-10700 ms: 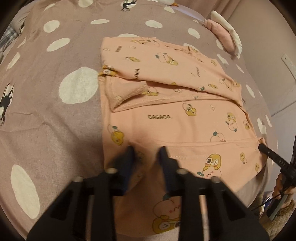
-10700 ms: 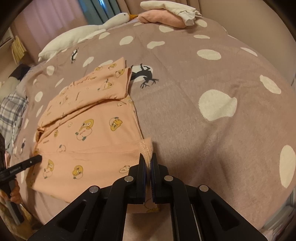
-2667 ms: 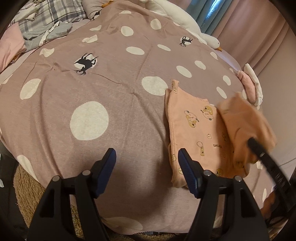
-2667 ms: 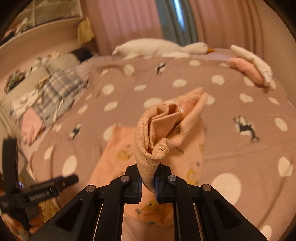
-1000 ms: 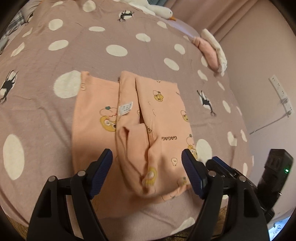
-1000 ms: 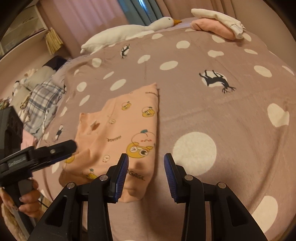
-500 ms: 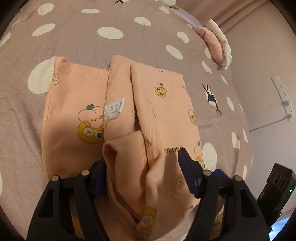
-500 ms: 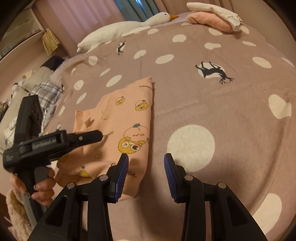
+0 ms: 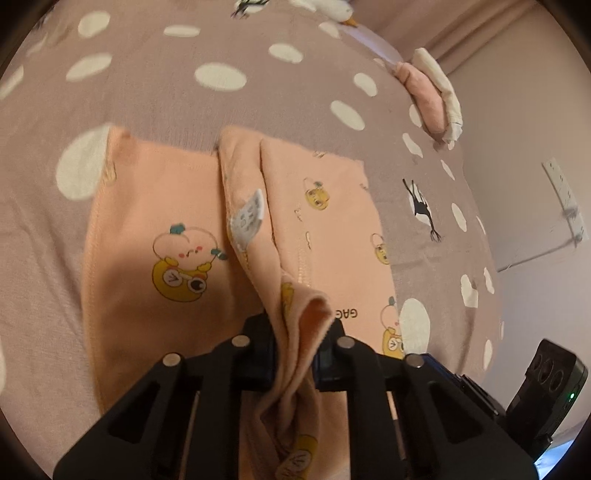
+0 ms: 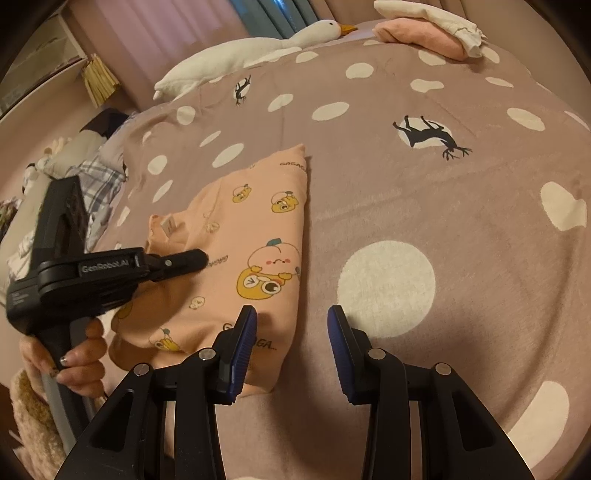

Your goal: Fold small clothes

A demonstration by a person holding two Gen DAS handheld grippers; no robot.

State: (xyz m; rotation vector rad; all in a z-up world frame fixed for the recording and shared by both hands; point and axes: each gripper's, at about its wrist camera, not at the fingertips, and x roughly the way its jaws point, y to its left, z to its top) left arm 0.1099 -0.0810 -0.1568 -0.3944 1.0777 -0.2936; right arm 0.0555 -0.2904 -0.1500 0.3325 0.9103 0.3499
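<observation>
One peach garment (image 9: pixel 325 229) lies partly folded near the front edge of the bed (image 9: pixel 221 103), printed with yellow cartoon figures and bearing one white care label (image 9: pixel 249 216). Two grippers are in play. The left gripper (image 9: pixel 295 350) is closing its fingers on a bunched ridge of the garment's near edge, and the cloth sits pinched between them. The right gripper (image 10: pixel 291 332) hovers with its fingers apart and nothing between them, its left finger over the garment's near right corner and its right finger over a large white spot on the bedspread. One hand (image 10: pixel 74 354) grips the left gripper's handle in the right wrist view. At the far side of the bed lie one white goose plush (image 10: pixel 258 48) and one folded pile of pink and white cloth (image 10: pixel 428 29); a heap of plaid and other clothes (image 10: pixel 92 177) sits at the left.

A second ago the left gripper's fingers stood wide on either side of that ridge; half a second ago they were just beginning to draw in around it. The right gripper's gap is unchanged over that time
</observation>
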